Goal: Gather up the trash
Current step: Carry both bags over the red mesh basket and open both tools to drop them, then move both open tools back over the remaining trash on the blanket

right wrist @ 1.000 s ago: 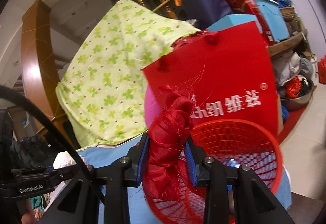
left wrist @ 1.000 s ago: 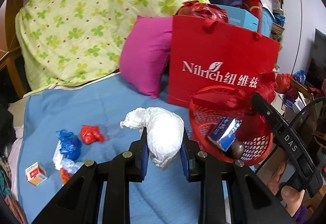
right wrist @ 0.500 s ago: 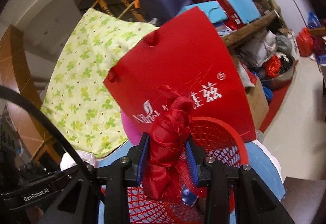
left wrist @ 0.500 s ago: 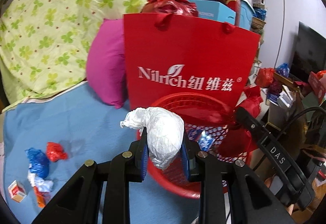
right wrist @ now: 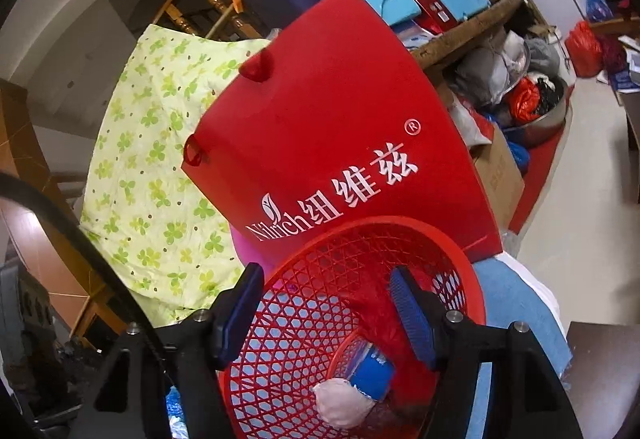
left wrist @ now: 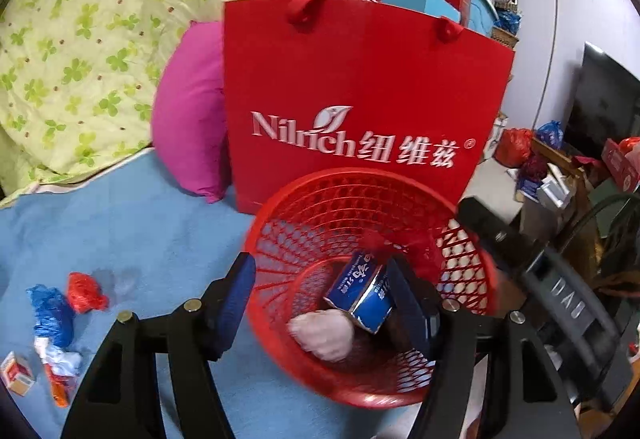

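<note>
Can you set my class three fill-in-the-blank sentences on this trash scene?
1. The white wad lies inside the red ____.
2. Both the left gripper and the right gripper have their jaws ____.
3. The red scrap lies on a ____ cover.

Missing words: basket; open; blue

The round red plastic lattice basket [left wrist: 460, 235] looks glossy and hard. The tall red paper bag [left wrist: 360, 87] behind it is smooth and matt. The blue bed cover [left wrist: 132, 223] is soft, nappy cloth, and the crumpled white wad [left wrist: 322, 333] inside the basket looks like thin plastic film.
</note>
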Tool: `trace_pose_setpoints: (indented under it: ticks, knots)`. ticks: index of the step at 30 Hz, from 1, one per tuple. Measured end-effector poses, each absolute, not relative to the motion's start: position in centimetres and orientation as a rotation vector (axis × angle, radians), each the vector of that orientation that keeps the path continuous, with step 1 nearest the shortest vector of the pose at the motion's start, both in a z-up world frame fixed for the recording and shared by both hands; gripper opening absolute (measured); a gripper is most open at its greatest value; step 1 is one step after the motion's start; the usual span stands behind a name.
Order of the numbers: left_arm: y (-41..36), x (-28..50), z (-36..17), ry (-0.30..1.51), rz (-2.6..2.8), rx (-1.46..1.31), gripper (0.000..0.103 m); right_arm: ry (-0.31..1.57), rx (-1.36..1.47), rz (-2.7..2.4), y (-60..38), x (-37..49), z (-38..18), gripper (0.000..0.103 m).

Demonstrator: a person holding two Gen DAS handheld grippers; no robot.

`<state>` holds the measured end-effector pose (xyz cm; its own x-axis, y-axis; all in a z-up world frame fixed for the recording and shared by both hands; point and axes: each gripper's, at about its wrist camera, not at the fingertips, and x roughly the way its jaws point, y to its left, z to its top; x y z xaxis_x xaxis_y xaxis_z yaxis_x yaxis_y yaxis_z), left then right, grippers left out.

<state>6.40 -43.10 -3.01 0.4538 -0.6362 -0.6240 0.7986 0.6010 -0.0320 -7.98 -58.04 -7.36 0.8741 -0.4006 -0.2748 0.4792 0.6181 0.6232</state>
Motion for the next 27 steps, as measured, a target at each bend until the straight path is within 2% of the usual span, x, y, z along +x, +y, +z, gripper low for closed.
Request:
trace_pose_setpoints:
  ticks: [17, 27]
  knots:
    - [-30.8, 8.9, -3.4, 0.597, -0.553, 0.331, 0.069, 0.048, 0.534, -0.372, -49.3, -4.5, -3.6, 0.07]
    - [-22.5, 10.0, -3.8, 0.595, -0.39, 0.297, 0.069, 0.101, 0.463, -0.257, -42.5, -0.1, -3.4, 0.07]
